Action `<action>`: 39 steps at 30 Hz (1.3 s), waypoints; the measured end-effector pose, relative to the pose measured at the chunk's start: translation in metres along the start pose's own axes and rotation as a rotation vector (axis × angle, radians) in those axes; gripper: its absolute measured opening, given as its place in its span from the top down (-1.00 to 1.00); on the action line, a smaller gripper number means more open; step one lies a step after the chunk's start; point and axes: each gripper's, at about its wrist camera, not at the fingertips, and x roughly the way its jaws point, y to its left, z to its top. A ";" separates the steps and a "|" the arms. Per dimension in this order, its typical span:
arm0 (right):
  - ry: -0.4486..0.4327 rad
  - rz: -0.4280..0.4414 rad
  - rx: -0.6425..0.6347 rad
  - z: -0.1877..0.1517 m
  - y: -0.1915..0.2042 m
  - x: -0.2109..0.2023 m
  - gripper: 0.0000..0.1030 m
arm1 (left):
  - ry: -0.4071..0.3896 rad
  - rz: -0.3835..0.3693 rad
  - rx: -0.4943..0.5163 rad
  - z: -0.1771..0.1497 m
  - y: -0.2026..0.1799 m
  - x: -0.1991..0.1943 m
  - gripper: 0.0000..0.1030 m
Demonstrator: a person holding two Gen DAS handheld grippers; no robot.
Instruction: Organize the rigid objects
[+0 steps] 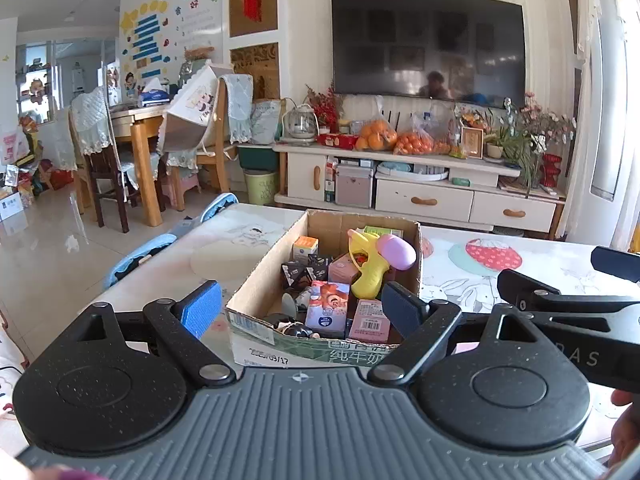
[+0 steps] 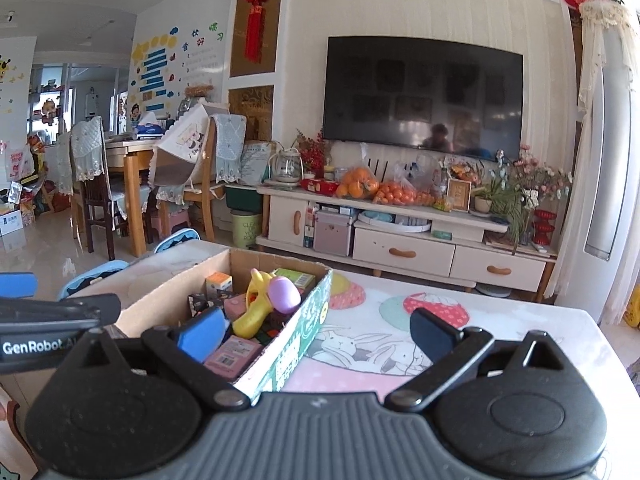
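A cardboard box (image 1: pixel 264 272) (image 2: pixel 168 292) stands on the table, holding several small rigid items: a yellow toy gun with a purple tank (image 1: pixel 372 264) (image 2: pixel 264 300), pink cartons (image 1: pixel 368 322) (image 2: pixel 234 354), a cartoon-printed carton (image 1: pixel 328 308), black patterned boxes (image 1: pixel 306 272) and an orange-topped box (image 1: pixel 305 248) (image 2: pixel 218 282). My left gripper (image 1: pixel 302 308) is open, hovering over the box's near end with nothing between its fingers. My right gripper (image 2: pixel 320 334) is open, straddling the box's right wall, empty. The right gripper's body (image 1: pixel 576 304) shows beside the left one.
The table (image 2: pixel 460 336) has a cartoon rabbit cloth to the right of the box. Blue child chairs (image 1: pixel 140 256) stand at the table's left. Beyond are a TV cabinet (image 1: pixel 424 196) with oranges, a television (image 1: pixel 428 44) and a dining table with chairs (image 1: pixel 140 140).
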 end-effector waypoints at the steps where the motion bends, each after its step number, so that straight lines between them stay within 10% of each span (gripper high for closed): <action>1: -0.004 -0.001 -0.001 0.000 0.002 -0.003 -0.93 | -0.003 -0.001 -0.004 0.000 0.001 -0.001 -1.00; 39: -0.007 -0.044 -0.007 -0.015 -0.001 -0.011 -0.94 | -0.008 0.015 0.026 -0.015 -0.012 -0.005 -1.00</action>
